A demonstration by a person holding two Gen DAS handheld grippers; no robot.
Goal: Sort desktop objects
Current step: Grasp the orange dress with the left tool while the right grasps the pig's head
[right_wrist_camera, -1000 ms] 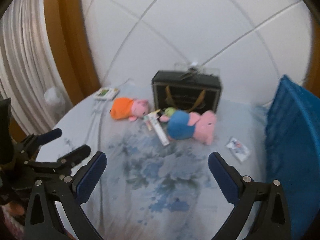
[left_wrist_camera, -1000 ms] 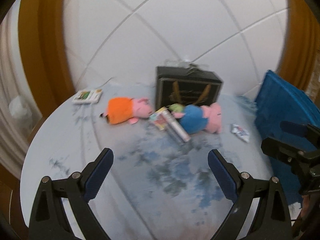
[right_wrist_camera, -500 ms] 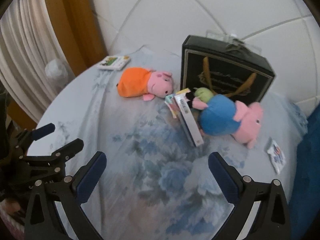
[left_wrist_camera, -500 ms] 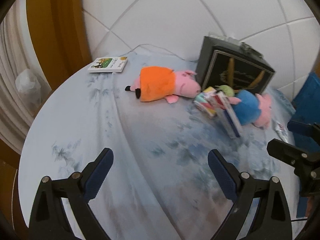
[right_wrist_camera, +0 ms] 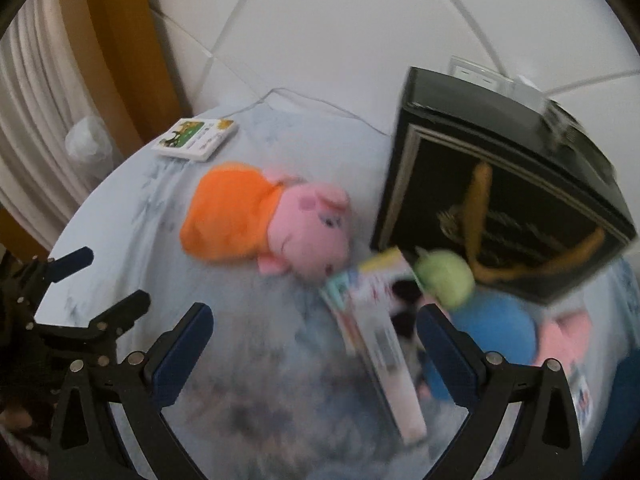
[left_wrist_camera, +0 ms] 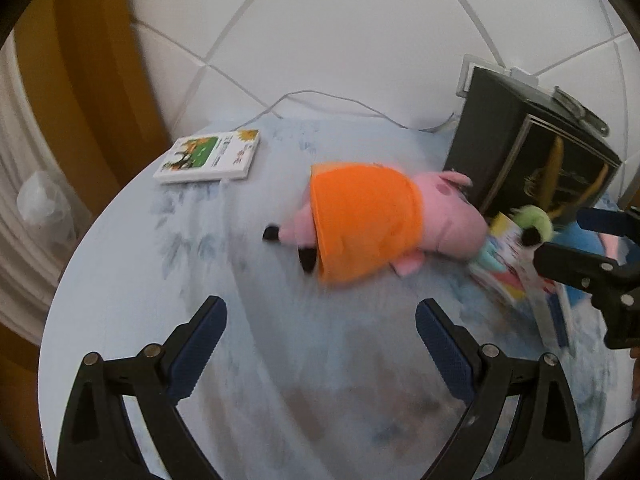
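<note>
Left wrist view: the left gripper (left_wrist_camera: 320,332) hangs over the round table (left_wrist_camera: 132,264) with its blue-padded fingers (left_wrist_camera: 200,336) spread wide and nothing between them. Just ahead of it lies the orange-dressed pig plush (left_wrist_camera: 372,220) on its side, long axis running left to right across the view, black feet toward the left, pink head toward the right beside the black gift bag (left_wrist_camera: 532,160). A small picture book (left_wrist_camera: 210,156) lies flat near the table's far left edge, well apart from the plush.

From the right wrist, the right gripper (right_wrist_camera: 314,340) is equally wide open and empty. A long white box (right_wrist_camera: 384,344) lies between its fingers' line of sight, long axis pointing away toward the bag, its far end touching a colourful booklet (right_wrist_camera: 360,280). The blue-dressed pig plush (right_wrist_camera: 496,328) lies to the right of the box, its green toy end (right_wrist_camera: 444,276) against the bag.
</note>
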